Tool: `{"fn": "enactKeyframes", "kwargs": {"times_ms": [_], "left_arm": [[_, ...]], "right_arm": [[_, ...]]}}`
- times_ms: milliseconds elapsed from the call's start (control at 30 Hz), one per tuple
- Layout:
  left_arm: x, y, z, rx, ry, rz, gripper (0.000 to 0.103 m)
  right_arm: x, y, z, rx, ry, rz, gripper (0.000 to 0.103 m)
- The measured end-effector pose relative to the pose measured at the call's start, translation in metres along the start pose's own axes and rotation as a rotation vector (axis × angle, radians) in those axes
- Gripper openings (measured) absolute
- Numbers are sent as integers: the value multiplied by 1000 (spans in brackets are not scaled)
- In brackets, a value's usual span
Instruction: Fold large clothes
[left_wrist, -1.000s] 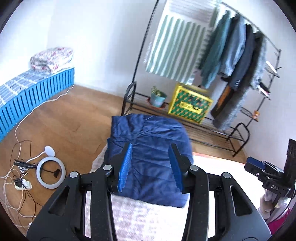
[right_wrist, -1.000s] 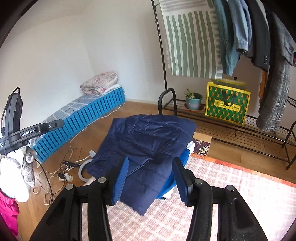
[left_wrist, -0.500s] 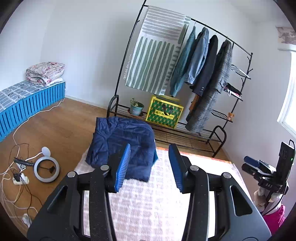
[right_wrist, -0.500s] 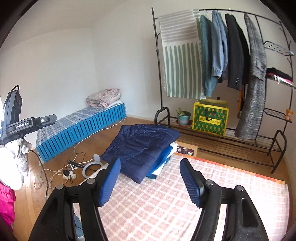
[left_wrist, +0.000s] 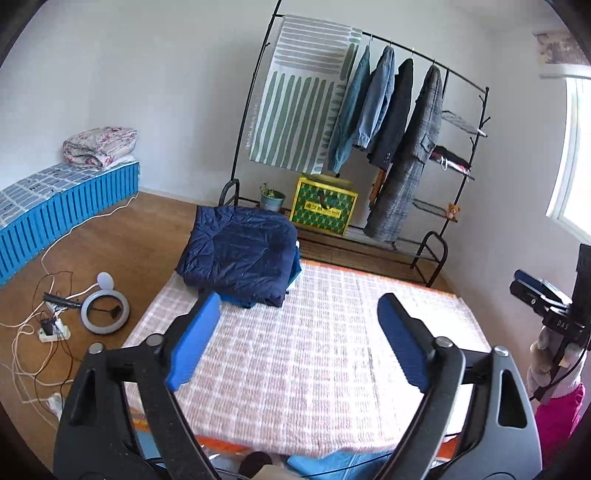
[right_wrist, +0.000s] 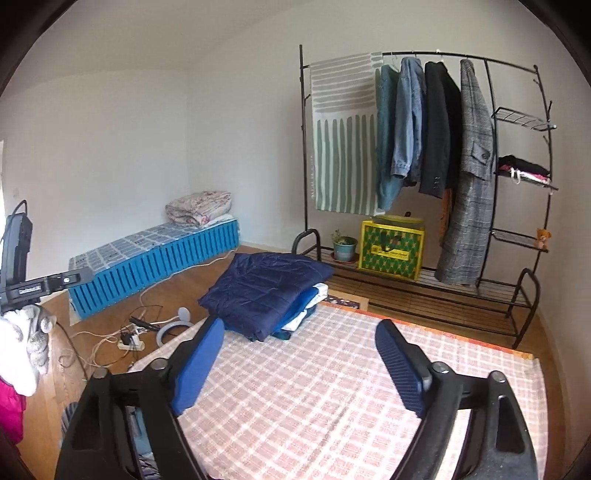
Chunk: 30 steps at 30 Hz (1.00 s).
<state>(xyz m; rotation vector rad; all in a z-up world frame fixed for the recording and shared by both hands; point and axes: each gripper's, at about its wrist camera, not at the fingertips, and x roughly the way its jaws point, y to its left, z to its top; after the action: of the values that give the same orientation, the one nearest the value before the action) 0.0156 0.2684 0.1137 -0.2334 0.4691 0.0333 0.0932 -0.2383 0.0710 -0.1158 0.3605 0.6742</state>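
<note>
On the checked rug's (left_wrist: 325, 354) far corner, folded navy quilted jacket (left_wrist: 238, 254) topping a clothes pile, left gripper (left_wrist: 297, 341) and right gripper (right_wrist: 299, 360) well back, jaws opening, nothing between them

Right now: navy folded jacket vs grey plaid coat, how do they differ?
The navy jacket lies folded on a stack of clothes at the far corner of the checked rug; the grey plaid coat hangs full length on the black rack. The jacket is plain and quilted, the coat patterned. Neither is near a gripper.
</note>
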Motion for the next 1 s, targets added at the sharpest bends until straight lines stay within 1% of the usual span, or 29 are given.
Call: {"fn": "enactKeyframes", "kwargs": {"times_ms": [33, 100, 133, 167, 367, 467, 600, 833, 1000], "left_arm": [[-2, -4, -7, 11, 2, 13, 91], [-4, -12, -21, 44, 1, 52, 97], [-5, -16, -29, 58, 2, 61, 102], [-6, -20, -38, 66, -3, 66, 103], [-2, -38, -73, 89, 18, 102, 103], [2, -50, -85, 115, 26, 113, 103], [4, -58, -93, 119, 23, 117, 103], [6, -60, -95, 126, 9, 148, 103], [7, -54, -92, 101, -7, 164, 103]], "right_arm": [[-3, 0, -4, -3, -2, -23, 91], [-8, 1, -13, -12, 5, -54, 97], [-9, 2, -19, -17, 12, -71, 99], [-12, 3, -25, -20, 19, -84, 101], [-19, 14, -66, -36, 61, -171, 103], [-21, 16, -77, -19, 76, -180, 103], [-23, 13, -81, 24, 68, -192, 103], [-28, 7, -81, 80, 21, -225, 103], [-23, 5, -82, 86, 27, -230, 103]]}}
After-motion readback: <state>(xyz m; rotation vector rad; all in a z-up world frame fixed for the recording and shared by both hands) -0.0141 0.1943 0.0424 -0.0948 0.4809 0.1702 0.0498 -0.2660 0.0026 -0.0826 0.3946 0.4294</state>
